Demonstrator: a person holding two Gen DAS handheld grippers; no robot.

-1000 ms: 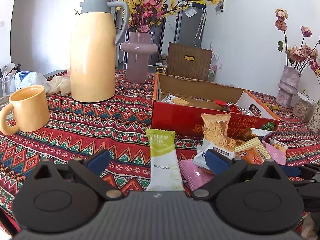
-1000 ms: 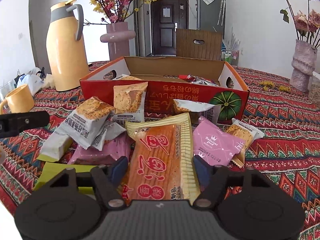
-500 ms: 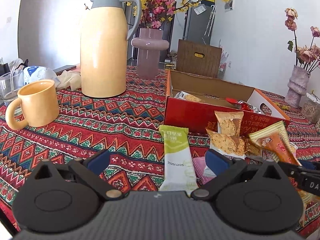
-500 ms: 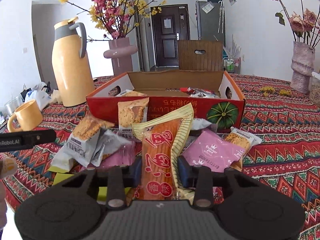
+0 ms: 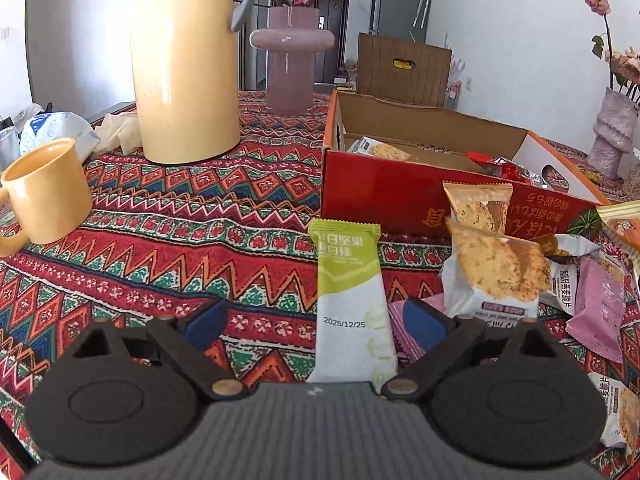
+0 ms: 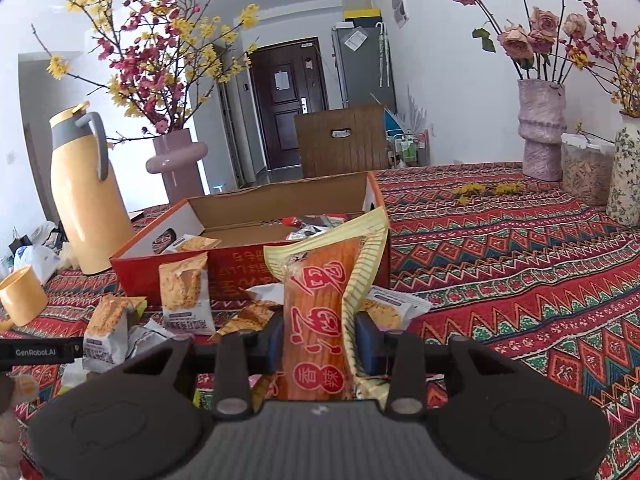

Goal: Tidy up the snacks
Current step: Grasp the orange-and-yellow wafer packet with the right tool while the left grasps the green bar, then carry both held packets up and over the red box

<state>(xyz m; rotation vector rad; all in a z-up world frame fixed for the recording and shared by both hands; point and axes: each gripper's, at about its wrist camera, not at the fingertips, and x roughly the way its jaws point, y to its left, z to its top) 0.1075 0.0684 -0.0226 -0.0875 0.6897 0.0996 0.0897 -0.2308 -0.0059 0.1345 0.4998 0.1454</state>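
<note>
My right gripper (image 6: pixel 320 340) is shut on an orange and yellow snack packet (image 6: pixel 320 300) and holds it up above the snack pile, in front of the open red cardboard box (image 6: pixel 248 276). My left gripper (image 5: pixel 316 324) is open, low over the tablecloth, with a green and white snack bar (image 5: pixel 348 300) lying between its fingers. The red box (image 5: pixel 384 196) stands beyond it with a few snacks inside. Several cracker packets (image 5: pixel 496 276) and a pink packet (image 5: pixel 596 312) lie in a pile to the right.
A yellow thermos jug (image 5: pixel 184 64), a yellow mug (image 5: pixel 44 192) and a pink vase (image 5: pixel 290 60) stand on the patterned tablecloth (image 5: pixel 180 240) to the left. Vases with dried roses (image 6: pixel 540 128) stand at the far right. A wooden chair back (image 6: pixel 340 140) is behind the box.
My right gripper closed on the orange packet and lifted it off the pile. My left gripper moved forward and slightly left toward the green bar, staying open.
</note>
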